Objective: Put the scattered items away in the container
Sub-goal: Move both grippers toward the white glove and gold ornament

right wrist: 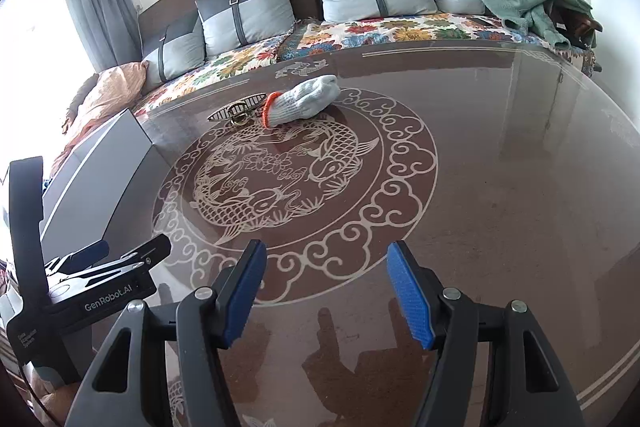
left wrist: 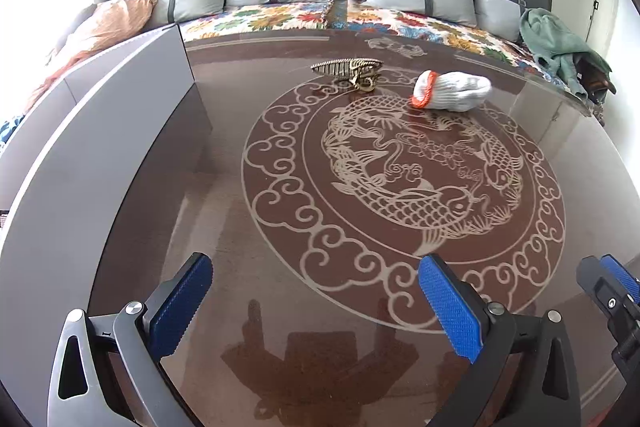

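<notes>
1. Left gripper (left wrist: 316,307) and right gripper (right wrist: 326,293) hover over the near tabletop (left wrist: 280,267), jaws wide, both empty.
2. Rolled white glove with orange cuff (left wrist: 452,91) lies far on the tabletop, just right of a gold patterned hair clip (left wrist: 348,69).
3. Grey container (left wrist: 100,131) stands along the left edge.
4. Recommended: approach the glove squarely, close across its body, lift clear, release over the container.

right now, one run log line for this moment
left tongs open, empty | right tongs open, empty | rolled glove and hair clip on table, untouched | grey container at left
</notes>
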{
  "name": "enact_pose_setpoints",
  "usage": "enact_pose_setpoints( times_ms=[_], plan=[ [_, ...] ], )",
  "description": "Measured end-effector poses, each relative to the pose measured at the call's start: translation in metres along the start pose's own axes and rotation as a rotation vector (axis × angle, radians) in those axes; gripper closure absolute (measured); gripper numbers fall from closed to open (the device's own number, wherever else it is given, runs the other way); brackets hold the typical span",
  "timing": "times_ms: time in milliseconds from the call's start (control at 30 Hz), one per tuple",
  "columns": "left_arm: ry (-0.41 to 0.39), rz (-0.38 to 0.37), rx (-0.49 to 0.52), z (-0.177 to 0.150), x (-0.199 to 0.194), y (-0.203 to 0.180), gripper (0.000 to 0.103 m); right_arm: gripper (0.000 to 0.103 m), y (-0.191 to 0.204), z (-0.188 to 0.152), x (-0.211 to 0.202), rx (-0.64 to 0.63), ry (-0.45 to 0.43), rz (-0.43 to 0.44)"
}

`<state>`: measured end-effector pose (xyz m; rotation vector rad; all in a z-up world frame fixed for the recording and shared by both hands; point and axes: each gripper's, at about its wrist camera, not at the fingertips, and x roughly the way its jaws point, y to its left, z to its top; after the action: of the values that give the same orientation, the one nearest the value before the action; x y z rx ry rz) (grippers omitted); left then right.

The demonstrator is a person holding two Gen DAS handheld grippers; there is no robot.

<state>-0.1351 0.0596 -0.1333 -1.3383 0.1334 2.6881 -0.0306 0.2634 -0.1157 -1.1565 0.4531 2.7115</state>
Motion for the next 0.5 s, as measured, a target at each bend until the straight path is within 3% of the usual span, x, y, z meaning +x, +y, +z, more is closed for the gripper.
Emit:
enact_pose_setpoints(
  times_ms=[500],
  plan=[
    [0.018, -0.008, -0.026, 0.010, 0.011, 0.004, 0.000, 0.038, 0.005, -0.008, 0.010, -0.048, 0.030, -0.024]
  ],
)
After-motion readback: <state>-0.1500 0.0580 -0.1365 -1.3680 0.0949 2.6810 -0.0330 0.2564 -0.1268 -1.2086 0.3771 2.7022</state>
